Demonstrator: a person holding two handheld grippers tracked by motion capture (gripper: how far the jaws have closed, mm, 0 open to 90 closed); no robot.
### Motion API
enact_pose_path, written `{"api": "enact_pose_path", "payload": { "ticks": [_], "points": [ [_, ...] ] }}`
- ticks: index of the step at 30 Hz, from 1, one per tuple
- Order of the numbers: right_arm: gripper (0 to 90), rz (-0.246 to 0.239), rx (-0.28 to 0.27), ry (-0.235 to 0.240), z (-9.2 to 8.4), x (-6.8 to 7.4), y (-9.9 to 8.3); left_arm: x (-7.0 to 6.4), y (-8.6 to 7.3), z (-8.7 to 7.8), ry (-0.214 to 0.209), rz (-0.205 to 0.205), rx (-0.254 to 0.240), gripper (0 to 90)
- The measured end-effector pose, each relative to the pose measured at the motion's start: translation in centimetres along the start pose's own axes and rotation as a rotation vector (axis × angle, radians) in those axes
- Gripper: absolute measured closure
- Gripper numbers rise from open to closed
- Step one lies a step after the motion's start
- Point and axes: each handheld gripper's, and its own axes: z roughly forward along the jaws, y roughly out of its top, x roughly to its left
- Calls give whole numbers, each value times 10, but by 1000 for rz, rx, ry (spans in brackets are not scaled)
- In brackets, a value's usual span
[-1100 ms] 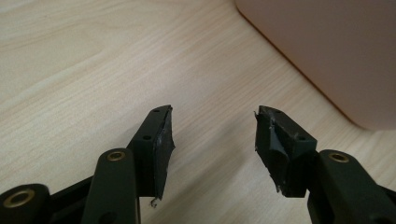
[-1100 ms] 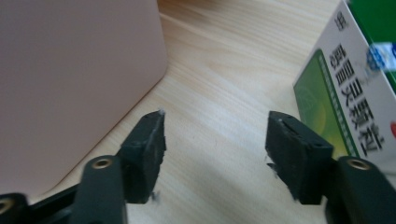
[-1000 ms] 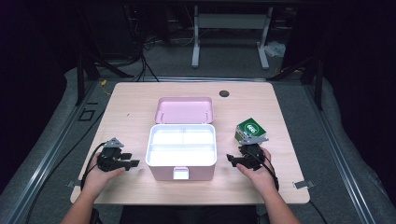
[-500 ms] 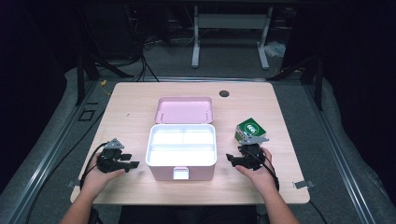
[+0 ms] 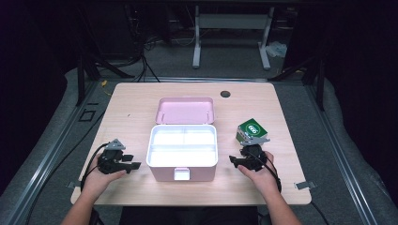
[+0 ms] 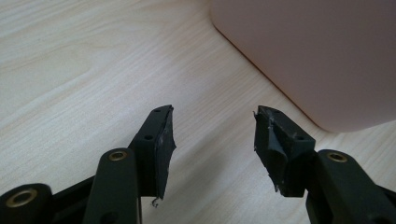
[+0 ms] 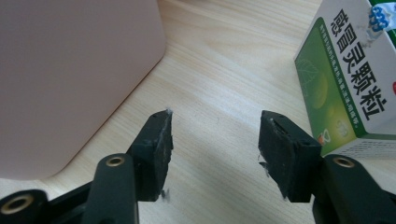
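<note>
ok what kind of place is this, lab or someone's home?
Likely a lab recording bay: a lone wooden table on grey floor matting, metal frame legs and loose cables behind it, dark surroundings.

Wooden table (image 5: 141,101) with a box and a carton.
An open pink box (image 5: 183,145) sits mid-table; a green carton (image 5: 251,130) stands to its right.

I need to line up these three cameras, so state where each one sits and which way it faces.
High view: above the person's side, facing forward and down on the table; both forearms show.
Left gripper view: rides the left gripper, facing the pink storage box; open jaws show.
Right gripper view: rides the right gripper, between box and green medicine carton; jaws, just closing, hold nothing.
Shared: all see the box.
</note>
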Motion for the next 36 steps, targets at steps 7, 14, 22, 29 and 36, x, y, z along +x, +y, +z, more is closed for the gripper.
{"api": "enact_pose_path", "payload": {
  "ticks": [7, 14, 22, 29, 36],
  "points": [
    [473, 18, -30, 11, -7, 0, 3, -1, 5, -4, -23, 3, -1, 489],
    [488, -2, -25, 16, -9, 2, 6, -3, 14, -11, -19, 31, -3, 520],
    [488, -45, -25, 9, -10, 7, 8, -5, 33, -27, -17, 59, -28, 515],
    [489, -70, -13, 20, -8, 9, 6, -7, 55, -42, -11, 130, -13, 516],
    [496, -65, -16, 21, -7, 8, 4, -10, 79, -55, -47, 195, 7, 574]
  ]
}}
